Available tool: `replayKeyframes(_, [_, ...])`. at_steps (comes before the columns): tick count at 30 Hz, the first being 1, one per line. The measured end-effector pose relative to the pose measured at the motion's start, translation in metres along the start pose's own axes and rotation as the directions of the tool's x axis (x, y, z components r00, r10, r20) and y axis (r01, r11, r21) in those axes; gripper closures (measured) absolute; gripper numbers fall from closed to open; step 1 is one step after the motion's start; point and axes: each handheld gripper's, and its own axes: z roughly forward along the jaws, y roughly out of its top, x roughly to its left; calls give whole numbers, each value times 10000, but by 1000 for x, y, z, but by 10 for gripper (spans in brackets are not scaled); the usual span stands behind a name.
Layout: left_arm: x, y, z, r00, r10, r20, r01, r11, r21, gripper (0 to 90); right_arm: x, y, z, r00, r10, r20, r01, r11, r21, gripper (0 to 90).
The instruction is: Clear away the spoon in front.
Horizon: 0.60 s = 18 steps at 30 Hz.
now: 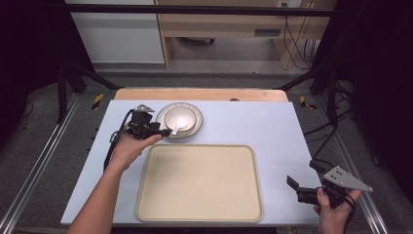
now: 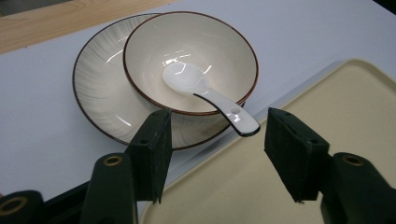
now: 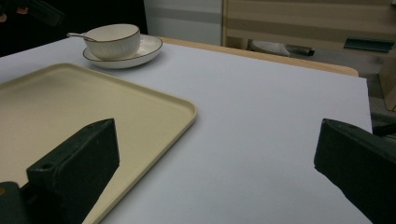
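The left hand-held gripper (image 1: 164,131) is held released at the far left of the bench (image 1: 253,122), its 2 jaws spread apart just short of a white spoon (image 2: 210,95). The spoon is seen resting in a cream bowl (image 2: 187,46) with a dark rim, its scoop down in the bowl and its handle laid over the near rim, the handle tip hanging free between the open jaws without being touched by either. The bowl is set on a ribbed plate (image 2: 98,88), which lies just beyond the far left corner of a large beige tray (image 1: 199,183). The right hand-held gripper (image 1: 292,187) is held released too, its 2 jaws wide apart above the bench surface near the right edge, just beside the tray and well apart from the bowl.
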Motion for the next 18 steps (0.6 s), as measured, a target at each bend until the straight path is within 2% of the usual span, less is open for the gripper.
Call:
replayKeyframes(8, [4,1,16,9987,-376,339,364,9987,354,473,-1,-1,0,10000,39,-38,-39,10000,-19,5])
replayKeyframes(11, [6,3,22,9956,-695,626,656,9959,625,476,-1,-1,0,10000,49,-48,-50,10000,-27,5])
replayKeyframes(15, [5,6,25,9959,-655,630,602,9947,836,506,-1,-1,1,10000,51,-53,-51,10000,6,5])
replayKeyframes(18, [4,7,29,9938,-747,819,665,9928,994,530,-1,-1,1,10000,45,-64,-46,10000,-9,5])
